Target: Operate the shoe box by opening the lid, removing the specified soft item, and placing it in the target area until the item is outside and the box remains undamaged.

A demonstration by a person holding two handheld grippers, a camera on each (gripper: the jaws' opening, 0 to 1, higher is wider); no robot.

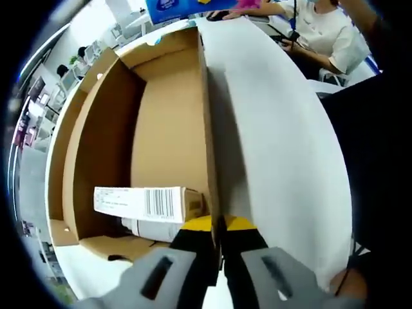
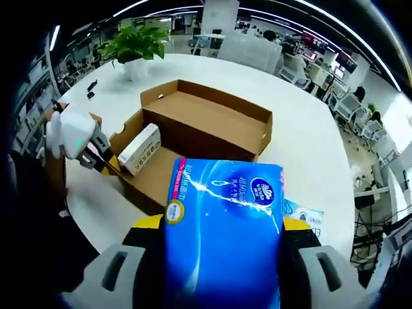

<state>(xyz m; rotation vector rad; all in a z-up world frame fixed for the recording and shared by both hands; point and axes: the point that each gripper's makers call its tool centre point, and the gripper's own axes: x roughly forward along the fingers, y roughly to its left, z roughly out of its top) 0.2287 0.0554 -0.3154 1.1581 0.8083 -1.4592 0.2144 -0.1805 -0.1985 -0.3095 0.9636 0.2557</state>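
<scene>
The brown cardboard shoe box [image 2: 212,96] lies open on the white table [image 2: 309,141], lid folded back. My right gripper [image 2: 222,223] is shut on a blue soft tissue pack [image 2: 225,232] and holds it above the table, in front of the box. My left gripper [image 1: 217,225] is shut on the shoe box's side wall [image 1: 207,129]; in the right gripper view it shows as the left gripper [image 2: 96,154] at the box's near-left corner. A small white carton with a barcode [image 1: 148,203] lies inside the box, also seen as the white carton [image 2: 140,148]. The tissue pack [image 1: 174,8] peeks in beyond the box.
A potted green plant [image 2: 135,45] stands at the table's far side. A person in a white shirt [image 1: 322,32] sits at a desk beyond the table. A pale blue packet [image 2: 306,215] lies on the table beside the tissue pack. Desks and chairs fill the room behind.
</scene>
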